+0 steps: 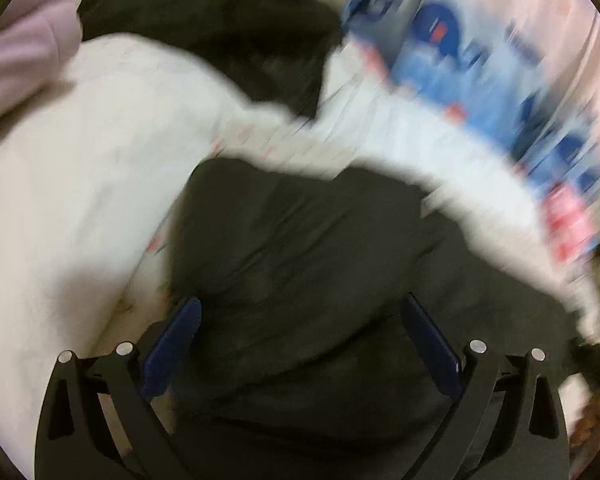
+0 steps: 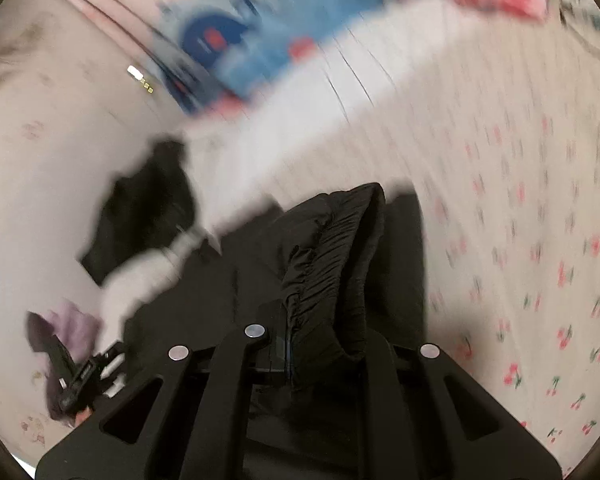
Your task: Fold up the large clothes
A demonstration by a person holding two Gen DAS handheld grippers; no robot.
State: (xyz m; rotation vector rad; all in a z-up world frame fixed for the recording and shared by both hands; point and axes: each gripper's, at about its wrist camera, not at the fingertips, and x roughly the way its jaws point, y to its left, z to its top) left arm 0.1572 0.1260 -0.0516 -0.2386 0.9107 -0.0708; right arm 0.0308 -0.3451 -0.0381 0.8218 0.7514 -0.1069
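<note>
Here the right gripper [image 2: 300, 354] pinches a black garment [image 2: 332, 248]; the left gripper [image 1: 300, 344] is spread, everything blurred.

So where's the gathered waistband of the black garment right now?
In the right wrist view, the waistband sits centre frame, pinched in the right tongs, with the cherry-print sheet to its right.

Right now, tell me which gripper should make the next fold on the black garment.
Probably right: the right gripper is shut on the black garment's gathered edge. The left gripper stands open over it, holding nothing.
</note>
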